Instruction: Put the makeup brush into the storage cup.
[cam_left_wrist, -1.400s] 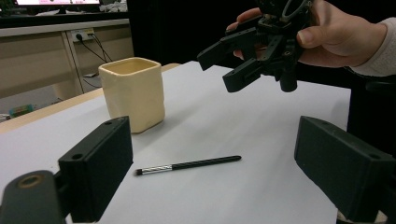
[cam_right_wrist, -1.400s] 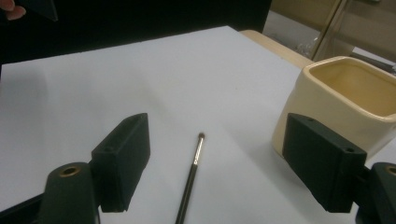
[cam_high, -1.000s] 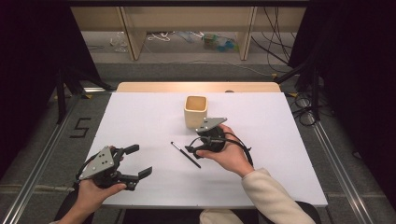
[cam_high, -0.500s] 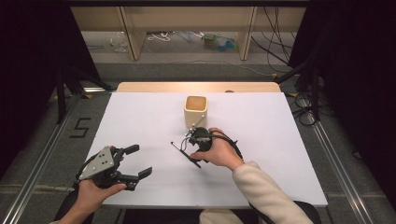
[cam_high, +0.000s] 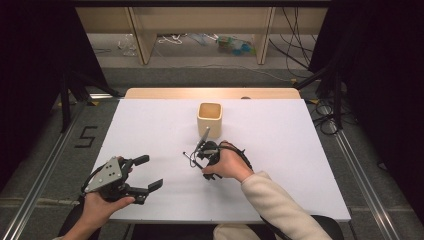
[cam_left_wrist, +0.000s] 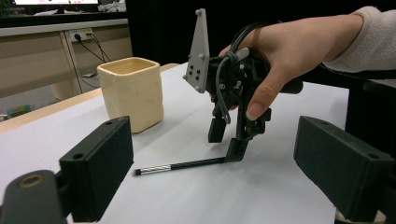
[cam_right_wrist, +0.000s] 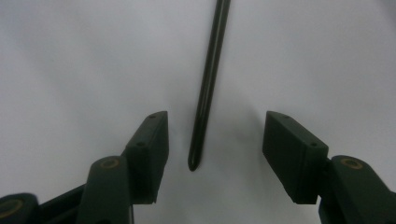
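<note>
A thin black brush (cam_high: 188, 157) lies flat on the white table (cam_high: 300, 150), in front of a cream square cup (cam_high: 209, 119). My right gripper (cam_high: 201, 160) points straight down over the brush's near end. It is open, with one jaw on each side of the handle (cam_right_wrist: 208, 93) and not touching it. In the left gripper view the right gripper (cam_left_wrist: 227, 141) stands on the end of the brush (cam_left_wrist: 180, 164), with the cup (cam_left_wrist: 132, 98) behind it. My left gripper (cam_high: 151, 171) is held open and holds nothing at the front left of the table.
A wooden strip (cam_high: 210, 93) runs along the table's far edge. Beyond it are shelf legs and cables on the floor (cam_high: 225, 45). Black curtains stand at both sides. A "5" is marked on the floor (cam_high: 86, 136) at the left.
My right gripper has moved left and down from beside the cup, tipping over until its open jaws straddle the brush's end. The left gripper has stayed put.
</note>
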